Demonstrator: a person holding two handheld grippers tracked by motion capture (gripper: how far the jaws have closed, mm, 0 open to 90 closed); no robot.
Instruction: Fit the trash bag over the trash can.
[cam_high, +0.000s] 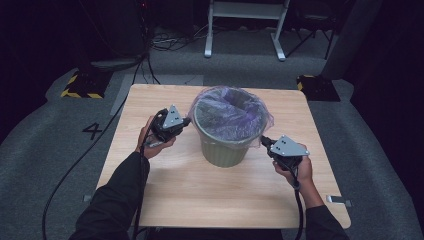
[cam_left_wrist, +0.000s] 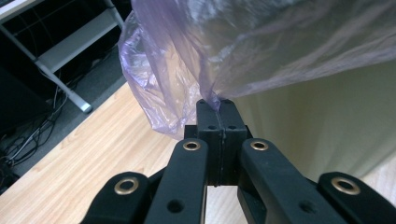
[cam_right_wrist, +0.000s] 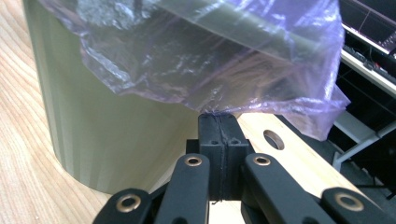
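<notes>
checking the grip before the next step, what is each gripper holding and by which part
Both hold the purple bag: the left gripper pinches its overhanging edge on one side of the bin, the right gripper on the other.

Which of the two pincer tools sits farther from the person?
The left gripper: it pinches the purple bag higher up the picture; the right gripper sits nearer.

floor: grey carpet (cam_high: 45, 150) | furniture: white frame (cam_high: 245, 25) | light: dim room

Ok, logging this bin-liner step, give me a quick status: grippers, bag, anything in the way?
Left gripper shut on bag hem. Right gripper shut on hem, opposite side. Purple bag draped over green bin rim. Nothing in the way.
</notes>
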